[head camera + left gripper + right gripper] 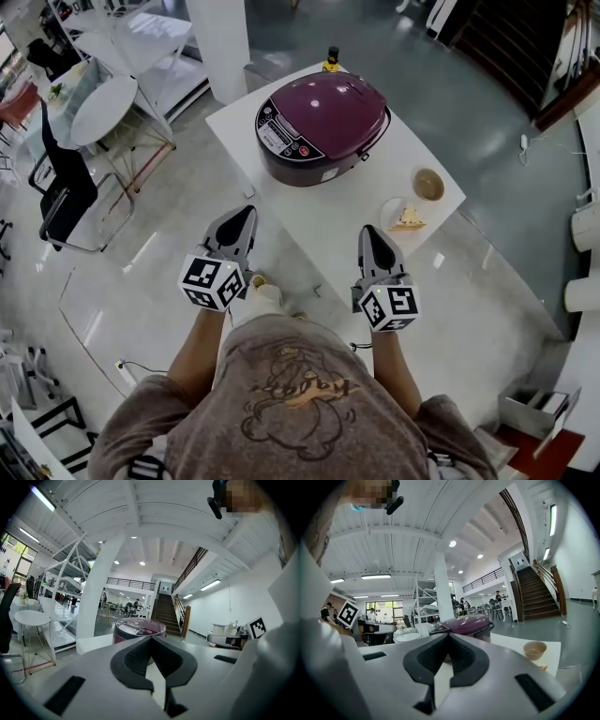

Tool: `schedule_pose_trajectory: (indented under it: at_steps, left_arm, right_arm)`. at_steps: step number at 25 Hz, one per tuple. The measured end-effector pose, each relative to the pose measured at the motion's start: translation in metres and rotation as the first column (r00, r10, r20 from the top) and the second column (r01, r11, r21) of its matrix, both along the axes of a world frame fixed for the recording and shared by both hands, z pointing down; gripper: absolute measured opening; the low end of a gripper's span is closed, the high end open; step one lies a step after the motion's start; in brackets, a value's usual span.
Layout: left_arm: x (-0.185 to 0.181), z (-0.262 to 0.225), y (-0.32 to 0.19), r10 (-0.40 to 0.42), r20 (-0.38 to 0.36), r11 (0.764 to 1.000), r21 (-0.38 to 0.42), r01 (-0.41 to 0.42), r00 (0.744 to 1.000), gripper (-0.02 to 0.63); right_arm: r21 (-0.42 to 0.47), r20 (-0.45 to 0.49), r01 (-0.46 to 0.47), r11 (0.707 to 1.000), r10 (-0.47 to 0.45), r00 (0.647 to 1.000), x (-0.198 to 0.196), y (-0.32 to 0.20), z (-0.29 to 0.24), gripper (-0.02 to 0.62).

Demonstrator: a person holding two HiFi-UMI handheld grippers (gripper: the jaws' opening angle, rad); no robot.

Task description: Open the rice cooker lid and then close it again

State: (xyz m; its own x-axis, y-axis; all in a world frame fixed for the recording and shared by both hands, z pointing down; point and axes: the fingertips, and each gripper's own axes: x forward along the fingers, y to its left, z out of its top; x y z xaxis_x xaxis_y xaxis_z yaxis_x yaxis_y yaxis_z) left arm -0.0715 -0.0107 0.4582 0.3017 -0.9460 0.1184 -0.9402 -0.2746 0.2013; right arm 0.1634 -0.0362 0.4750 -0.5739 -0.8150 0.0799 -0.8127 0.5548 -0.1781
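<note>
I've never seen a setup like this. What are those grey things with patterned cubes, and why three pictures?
No robot here: a person holds a grasping tool in each hand, the left tool and the right tool, each bearing a marker cube. The head view comes from a camera on the person's head, looking down. The other two come from cameras riding on each tool, looking along its jaws. On the white table stand a purple rice cooker with its lid down, a small bowl, a plate with a piece of food and a little bottle. Both tools are shut, hold nothing and are short of the cooker.
</note>
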Motion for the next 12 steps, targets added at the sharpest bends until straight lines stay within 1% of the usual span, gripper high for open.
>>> schedule_pose_trajectory:
  at_steps: [5,12]
  left_arm:
    - [-0.0014,-0.0043,-0.0014,-0.023,-0.006,1.000,0.007,0.023,1.000,0.020]
    - [0.0014,-0.0075,-0.0009,-0.032,-0.021,0.999,0.011,0.032,0.999,0.020]
  right_arm:
    - [0.008,-0.008,-0.015,1.000,0.015,1.000,0.0026,-0.0023,-0.0007,-0.003]
    - [-0.004,-0.004,-0.021,1.000,0.021,1.000,0.0041,-0.0031,0.0014,-0.003]
